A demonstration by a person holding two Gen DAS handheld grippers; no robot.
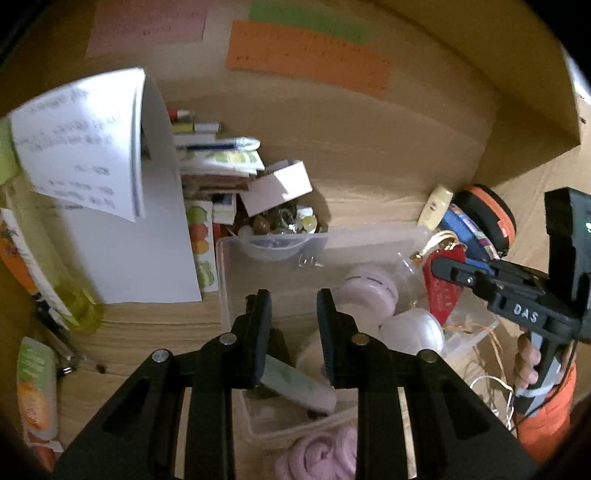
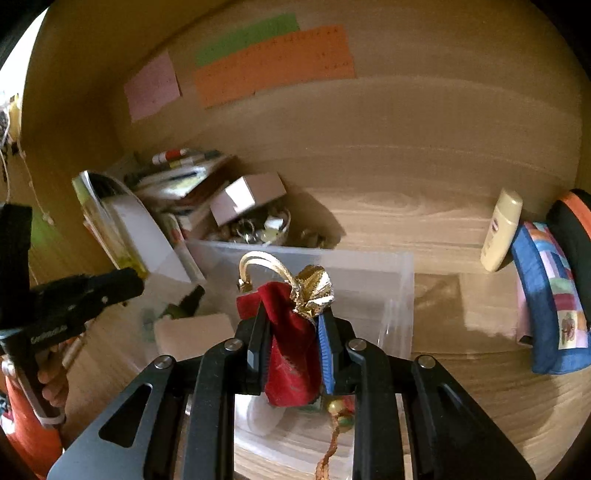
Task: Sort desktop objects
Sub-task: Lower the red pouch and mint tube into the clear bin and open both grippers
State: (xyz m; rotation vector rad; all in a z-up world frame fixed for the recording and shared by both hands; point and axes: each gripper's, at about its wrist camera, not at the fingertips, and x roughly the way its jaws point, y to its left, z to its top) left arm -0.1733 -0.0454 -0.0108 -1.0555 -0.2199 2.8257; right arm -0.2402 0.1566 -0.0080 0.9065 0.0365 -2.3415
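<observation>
Sorting is midway: right gripper (image 2: 291, 343) jaws clamp a red pouch (image 2: 290, 354) above the clear bin (image 1: 236, 266); left gripper (image 1: 293, 332) gapes empty; bottle (image 2: 501, 230), pencil case (image 2: 550, 299) wait on the desk (image 2: 424, 221).

a light wood-grain desktop (image 2: 461, 229) is stretching back to a plain tan wooden back panel (image 2: 424, 122), which is rising straight from its far edge. on that panel, a long orange paper sheet (image 2: 273, 62) is hanging with a green paper strip (image 2: 247, 35) peeking out just above it and a pale pink paper note (image 2: 152, 86) sitting to its left. dim, warm light is falling across the grain, leaving the panel's upper corners dark.
</observation>
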